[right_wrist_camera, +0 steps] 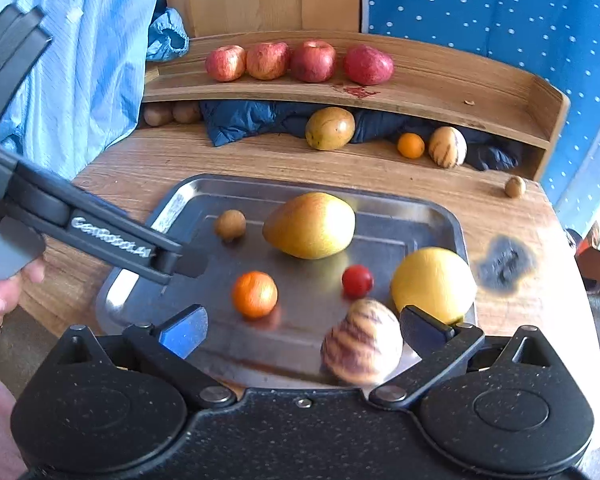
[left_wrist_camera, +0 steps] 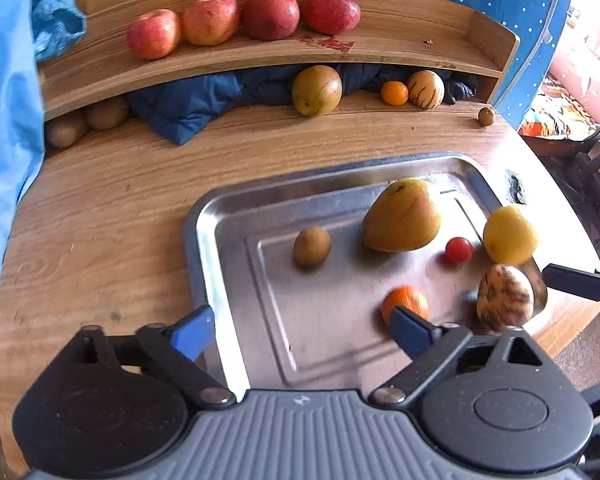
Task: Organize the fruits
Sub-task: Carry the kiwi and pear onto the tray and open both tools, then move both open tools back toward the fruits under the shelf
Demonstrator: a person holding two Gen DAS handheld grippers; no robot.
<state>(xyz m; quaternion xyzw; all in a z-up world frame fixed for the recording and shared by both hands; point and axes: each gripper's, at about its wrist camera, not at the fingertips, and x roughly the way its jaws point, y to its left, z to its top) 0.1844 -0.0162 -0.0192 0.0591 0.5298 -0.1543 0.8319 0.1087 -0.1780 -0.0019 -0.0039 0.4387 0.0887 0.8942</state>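
- Left gripper (left_wrist_camera: 300, 330) and right gripper (right_wrist_camera: 302, 330) are hovering spread wide, empty, over the tray (right_wrist_camera: 384, 204) holding 6 fruits on the counter (right_wrist_camera: 172, 158).
- Only the right wrist view is showing a hand (right_wrist_camera: 4, 294).
- Kiwis (right_wrist_camera: 172, 113) are sitting half hidden under the shelf (right_wrist_camera: 460, 92).

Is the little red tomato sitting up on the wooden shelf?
No, the red tomato lies on the metal tray; the shelf holds only apples.

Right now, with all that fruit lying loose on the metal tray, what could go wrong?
1. The striped fruit lies at the metal tray's near edge, between the right gripper's open fingers; a clumsy grab could knock it off.
2. The round cherry tomato and orange may roll if bumped.
3. The left gripper hovers close; the two could collide.
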